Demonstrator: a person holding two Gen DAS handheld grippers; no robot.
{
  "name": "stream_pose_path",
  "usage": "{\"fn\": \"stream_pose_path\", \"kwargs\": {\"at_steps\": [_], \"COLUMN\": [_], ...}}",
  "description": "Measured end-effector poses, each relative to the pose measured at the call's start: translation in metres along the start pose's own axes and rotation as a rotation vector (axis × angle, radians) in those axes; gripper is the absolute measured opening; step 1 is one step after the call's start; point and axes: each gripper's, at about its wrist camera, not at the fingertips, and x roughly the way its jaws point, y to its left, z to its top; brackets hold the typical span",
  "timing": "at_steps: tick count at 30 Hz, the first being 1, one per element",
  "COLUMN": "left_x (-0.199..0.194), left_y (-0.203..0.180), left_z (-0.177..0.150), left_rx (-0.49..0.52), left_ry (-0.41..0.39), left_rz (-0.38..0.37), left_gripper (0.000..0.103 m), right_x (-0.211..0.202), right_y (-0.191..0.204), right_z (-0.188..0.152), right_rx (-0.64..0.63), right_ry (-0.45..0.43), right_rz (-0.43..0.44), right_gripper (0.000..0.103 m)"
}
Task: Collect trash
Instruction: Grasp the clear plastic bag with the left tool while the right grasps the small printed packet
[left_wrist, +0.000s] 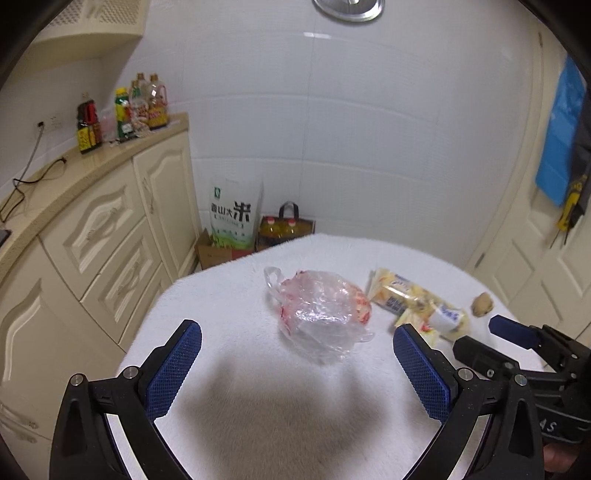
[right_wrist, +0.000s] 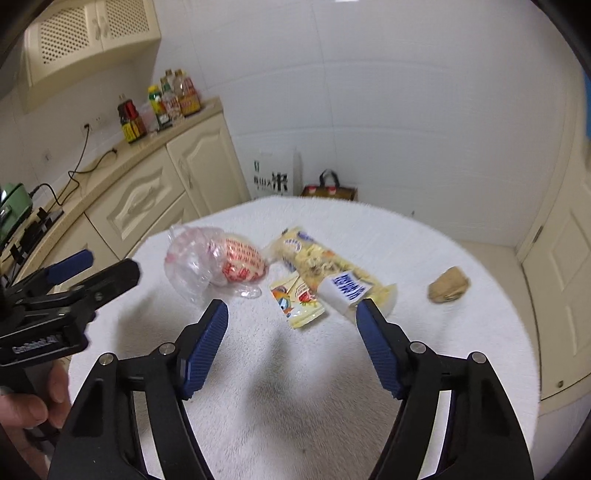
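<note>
A crumpled clear plastic bag with red print (left_wrist: 319, 312) (right_wrist: 214, 260) lies on the white-covered table (left_wrist: 229, 306) (right_wrist: 443, 332). Right of it lie a long yellow snack wrapper (left_wrist: 417, 301) (right_wrist: 332, 273), a small yellow wrapper (right_wrist: 297, 301) and a brown crumpled scrap (left_wrist: 481, 304) (right_wrist: 448, 285). My left gripper (left_wrist: 297, 341) (right_wrist: 103, 266) is open and empty, just short of the bag. My right gripper (right_wrist: 291, 321) (left_wrist: 476, 336) is open and empty, close above the two wrappers.
Cream cabinets with a countertop (left_wrist: 88, 173) (right_wrist: 122, 162) run along the left, holding bottles (left_wrist: 140, 107) (right_wrist: 166, 99) and a cable. A rice sack (left_wrist: 232, 218) and a bag of oil bottles (left_wrist: 286, 227) stand on the floor beyond the table. A door (left_wrist: 535, 258) is on the right.
</note>
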Motion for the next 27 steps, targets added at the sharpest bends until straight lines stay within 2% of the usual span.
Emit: {"fn": "stream_pose_path", "kwargs": {"at_steps": [5,7,9,15,17,18,19,22,23,27], "left_x": [0.059,0.081,0.103,0.167,0.185,0.196,0.201,0.212,0.213,0.219], "left_y": [-0.007,-0.014,-0.021,-0.041,-0.047,-0.049,-0.052,-0.056,-0.055,-0.049], "left_z": [0.025,0.034,0.044,0.06,0.058,0.059,0.061,0.068,0.069,0.075], "left_rx": [0.01,0.027,0.046,0.072,0.069,0.059,0.065,0.051,0.043,-0.001], "left_ry": [0.054,0.065,0.088,0.152,0.181,0.2,0.176,0.164,0.163,0.174], "left_rz": [-0.065,-0.065,-0.07,-0.079,-0.07,-0.086,-0.078,-0.084,-0.089,-0.095], "left_gripper": [0.102,0.102,0.102,0.102,0.098,0.089,0.089,0.073,0.071,0.064], "right_x": [0.028,0.04,0.05,0.074,0.081,0.083,0.085,0.087,0.087,0.085], "right_y": [-0.001,-0.003,-0.005,-0.004,-0.004,-0.003,-0.003,0.001,0.001,-0.003], "right_z": [0.0,-0.001,0.0,0.001,0.001,0.001,0.002,0.003,0.003,0.0], "right_rx": [0.0,0.003,0.005,0.007,0.01,0.008,0.001,-0.01,-0.01,0.011], "right_ry": [0.054,0.073,0.094,0.118,0.122,0.124,0.121,0.107,0.103,0.086], "right_rz": [0.005,0.001,0.007,0.002,-0.001,-0.002,-0.009,-0.032,-0.038,-0.017], "right_gripper": [0.07,0.07,0.062,0.054,0.049,0.046,0.046,0.038,0.034,0.032]}}
